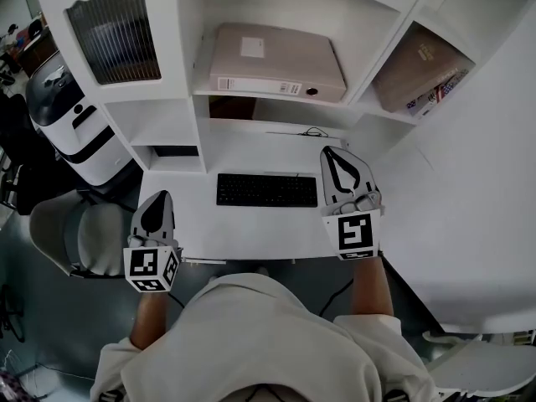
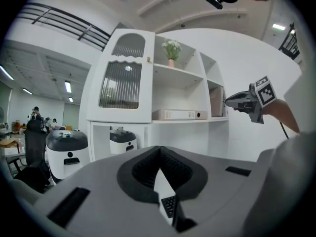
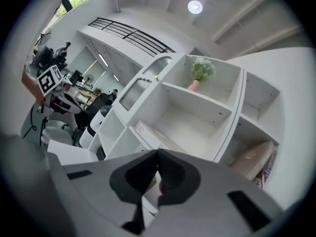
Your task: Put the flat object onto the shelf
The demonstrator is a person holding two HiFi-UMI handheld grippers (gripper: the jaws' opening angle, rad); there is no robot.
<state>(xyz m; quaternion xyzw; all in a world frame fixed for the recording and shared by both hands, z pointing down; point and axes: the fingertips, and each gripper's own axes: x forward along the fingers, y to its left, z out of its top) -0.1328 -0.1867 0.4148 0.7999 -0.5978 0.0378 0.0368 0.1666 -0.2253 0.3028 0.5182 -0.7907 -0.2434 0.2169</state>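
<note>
A flat beige binder (image 1: 276, 61) lies on the white shelf (image 1: 276, 99) above the desk, its spine facing out; the same binder (image 2: 178, 114) shows in the left gripper view, and as a pale slab (image 3: 153, 135) in the right gripper view. My right gripper (image 1: 332, 151) hovers over the desk just right of the keyboard, below the shelf, jaws shut with nothing between them (image 3: 158, 152). Off the desk's left front corner, my left gripper (image 1: 162, 195) points toward the cabinet, its tips meeting (image 2: 159, 148) and holding nothing. Neither gripper touches the binder.
A black keyboard (image 1: 266, 189) sits mid-desk (image 1: 251, 229). A brown box (image 1: 419, 69) leans in the right compartment. The cabinet has a ribbed-glass door (image 1: 113, 36) at left and a flower pot (image 2: 171, 51) on top shelf. A grey chair (image 1: 84, 233) and white machine (image 1: 71, 128) stand left.
</note>
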